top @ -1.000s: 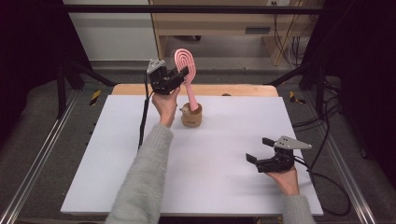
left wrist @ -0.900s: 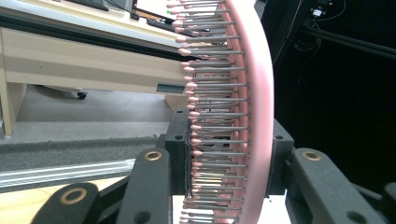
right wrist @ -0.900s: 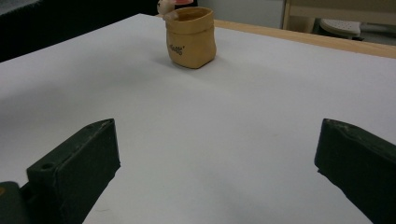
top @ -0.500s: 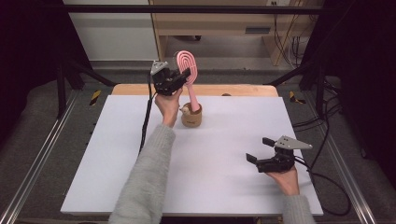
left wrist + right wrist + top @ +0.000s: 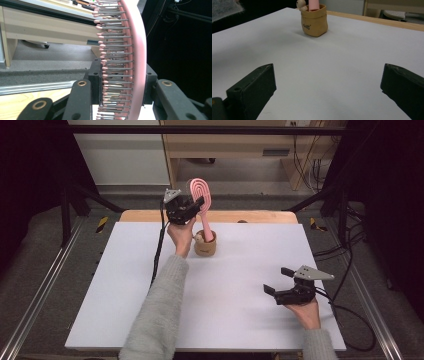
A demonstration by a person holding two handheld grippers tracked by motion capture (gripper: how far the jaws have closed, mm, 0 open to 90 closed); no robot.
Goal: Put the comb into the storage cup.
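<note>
Up top, pink hairbrush (image 5: 130, 62) head clamped between left gripper (image 5: 192, 209) fingers (image 5: 96, 82).

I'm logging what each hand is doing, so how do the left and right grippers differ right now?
The left gripper is shut on the pink hairbrush, whose handle stands in the tan pot; the right gripper is open and holds nothing. The left is raised at the far edge of the table; the right sits low near the front. Both are black and hand-held.

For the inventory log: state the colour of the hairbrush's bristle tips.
Pink tips on grey metal pins; hairbrush, clearest in the left gripper view.
</note>
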